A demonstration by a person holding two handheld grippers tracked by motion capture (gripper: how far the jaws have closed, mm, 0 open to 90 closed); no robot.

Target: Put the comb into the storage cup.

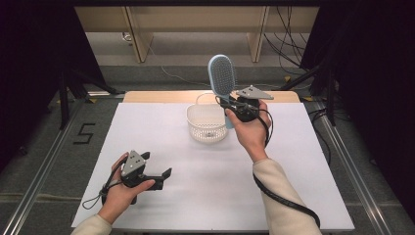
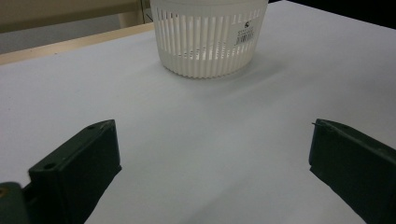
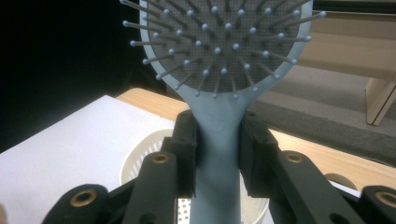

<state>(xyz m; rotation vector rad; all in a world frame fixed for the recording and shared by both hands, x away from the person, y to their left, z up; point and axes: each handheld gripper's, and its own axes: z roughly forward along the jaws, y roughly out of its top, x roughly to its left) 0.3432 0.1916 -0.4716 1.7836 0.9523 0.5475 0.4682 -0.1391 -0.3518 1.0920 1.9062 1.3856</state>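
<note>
Hairbrush (image 1: 222, 78), pale blue, stands upright above the white slatted basket (image 1: 207, 125), its handle clamped between the jaws of the right gripper (image 1: 230, 105), bristles facing the person. Near the table's (image 1: 195, 196) front edge, the left gripper (image 1: 159, 176) rests low, jaws spread wide with nothing between them.

High view sits above the near edge of the desk (image 1: 161, 196), looking forward and down on everything. Each gripper view rides low behind its own jaws: left one skims level toward the basket (image 2: 210, 37), right one points up, super close. All three catch that basket.
</note>
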